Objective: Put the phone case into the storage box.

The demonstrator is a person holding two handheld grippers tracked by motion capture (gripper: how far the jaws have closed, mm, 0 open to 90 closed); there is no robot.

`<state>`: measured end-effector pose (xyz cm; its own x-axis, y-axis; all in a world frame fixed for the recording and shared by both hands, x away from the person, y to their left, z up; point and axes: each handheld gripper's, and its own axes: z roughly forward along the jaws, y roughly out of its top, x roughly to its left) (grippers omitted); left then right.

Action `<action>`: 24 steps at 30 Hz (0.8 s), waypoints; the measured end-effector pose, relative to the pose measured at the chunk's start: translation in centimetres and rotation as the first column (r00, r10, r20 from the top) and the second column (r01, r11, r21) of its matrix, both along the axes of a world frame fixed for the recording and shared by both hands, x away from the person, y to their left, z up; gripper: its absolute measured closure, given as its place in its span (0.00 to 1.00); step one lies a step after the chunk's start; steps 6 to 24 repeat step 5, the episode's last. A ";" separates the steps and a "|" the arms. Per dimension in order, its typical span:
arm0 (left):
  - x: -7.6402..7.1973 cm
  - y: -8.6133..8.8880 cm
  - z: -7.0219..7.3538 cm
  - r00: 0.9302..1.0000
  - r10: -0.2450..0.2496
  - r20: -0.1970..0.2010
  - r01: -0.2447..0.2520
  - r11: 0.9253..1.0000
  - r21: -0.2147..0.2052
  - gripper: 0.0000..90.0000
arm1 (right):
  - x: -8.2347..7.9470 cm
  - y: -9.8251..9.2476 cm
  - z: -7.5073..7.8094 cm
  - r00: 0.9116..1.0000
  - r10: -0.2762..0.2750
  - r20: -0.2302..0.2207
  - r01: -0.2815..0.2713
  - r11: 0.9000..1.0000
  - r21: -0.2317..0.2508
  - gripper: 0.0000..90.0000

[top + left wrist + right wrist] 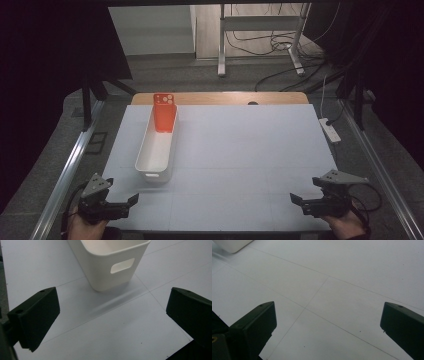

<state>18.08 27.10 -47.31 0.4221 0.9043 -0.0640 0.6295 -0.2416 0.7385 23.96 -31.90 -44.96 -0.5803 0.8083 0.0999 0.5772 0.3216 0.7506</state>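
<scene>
One desk with a white top carries one long white bin, set left of centre with its short end toward the person. One orange phone case stands upright at the bin's far end, leaning on its wall. Two hand-held grippers rest at the near edge: the left hand-held gripper, jaws spread wide and empty, just short of the bin's handle slot; the right hand-held gripper, likewise spread and empty, well apart from the bin.
</scene>
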 end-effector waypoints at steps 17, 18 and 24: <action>0.1 -0.1 0.0 1.000 0.000 -0.003 0.000 1.000 0.010 0.00 | 0.1 0.0 -0.1 1.000 0.003 -0.012 -0.003 1.000 -0.002 0.00; 0.1 -0.1 0.0 1.000 0.000 -0.003 0.000 1.000 0.010 0.00 | 0.1 0.0 -0.1 1.000 0.003 -0.012 -0.003 1.000 -0.002 0.00; 0.1 -0.1 0.0 1.000 0.000 -0.003 0.000 1.000 0.010 0.00 | 0.1 0.0 -0.1 1.000 0.003 -0.012 -0.003 1.000 -0.002 0.00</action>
